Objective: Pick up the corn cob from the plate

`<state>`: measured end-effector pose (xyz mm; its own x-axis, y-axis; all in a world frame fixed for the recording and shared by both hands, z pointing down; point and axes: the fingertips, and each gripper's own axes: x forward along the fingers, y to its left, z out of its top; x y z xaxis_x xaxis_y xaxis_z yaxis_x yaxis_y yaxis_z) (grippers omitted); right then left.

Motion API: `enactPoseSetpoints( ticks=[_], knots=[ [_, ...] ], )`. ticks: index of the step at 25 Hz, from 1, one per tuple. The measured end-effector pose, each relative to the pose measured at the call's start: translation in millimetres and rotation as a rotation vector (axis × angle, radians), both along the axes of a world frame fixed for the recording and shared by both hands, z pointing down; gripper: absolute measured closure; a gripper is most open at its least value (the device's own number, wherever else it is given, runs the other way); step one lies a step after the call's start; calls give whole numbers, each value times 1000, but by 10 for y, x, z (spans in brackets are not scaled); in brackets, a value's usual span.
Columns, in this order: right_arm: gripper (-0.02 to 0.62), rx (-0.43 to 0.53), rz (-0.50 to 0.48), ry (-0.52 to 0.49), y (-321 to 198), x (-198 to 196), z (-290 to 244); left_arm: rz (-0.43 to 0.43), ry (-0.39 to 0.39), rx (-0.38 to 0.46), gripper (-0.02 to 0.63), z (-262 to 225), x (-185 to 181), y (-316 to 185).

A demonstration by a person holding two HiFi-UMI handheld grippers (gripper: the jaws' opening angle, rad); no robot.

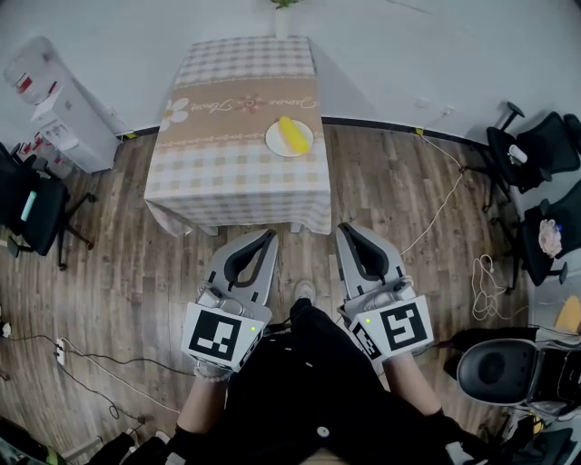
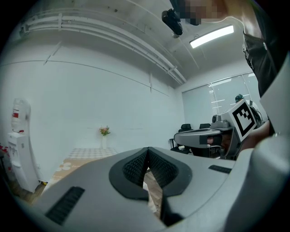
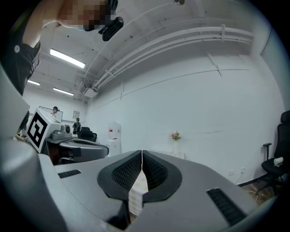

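Both tools pressed together, nothing in either! The grey left tool (image 1: 270,234), lower centre-left, has its pads meeting tip to tip. The grey right tool (image 1: 343,229) beside it shows only a hairline slit. Count: two tools, one yellow corn cob (image 1: 290,134), one round white plate (image 1: 274,143). The cob lies on that plate, right side of the checked-cloth bench (image 1: 227,154) at upper centre, long axis running upper left to lower right.

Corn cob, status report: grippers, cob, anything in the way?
Left gripper and right gripper both shut, empty, short of the table. Corn cob lying on the white plate, untouched. Flower vase at far edge, well clear.
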<state>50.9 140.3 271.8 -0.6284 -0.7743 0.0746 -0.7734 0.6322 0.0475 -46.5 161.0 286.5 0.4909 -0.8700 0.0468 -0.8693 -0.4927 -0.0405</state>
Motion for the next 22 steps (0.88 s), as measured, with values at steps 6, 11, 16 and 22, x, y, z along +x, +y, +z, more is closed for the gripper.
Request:
enactPoseSetpoints(
  ticks=[6, 11, 16, 22],
  knots=[
    [554, -10, -41, -3, -432, 23, 24, -29, -15, -7, 592, 17, 58, -394],
    [554, -18, -68, -3, -795, 63, 47, -63, -8, -16, 592, 15, 96, -739],
    [554, -17, -96, -5, -1150, 101, 22, -87, -7, -20, 592, -4, 161, -1058],
    [554, -16, -119, -8, -1487, 197, 43, -112, -8, -19, 592, -5, 256, -1398]
  ],
)
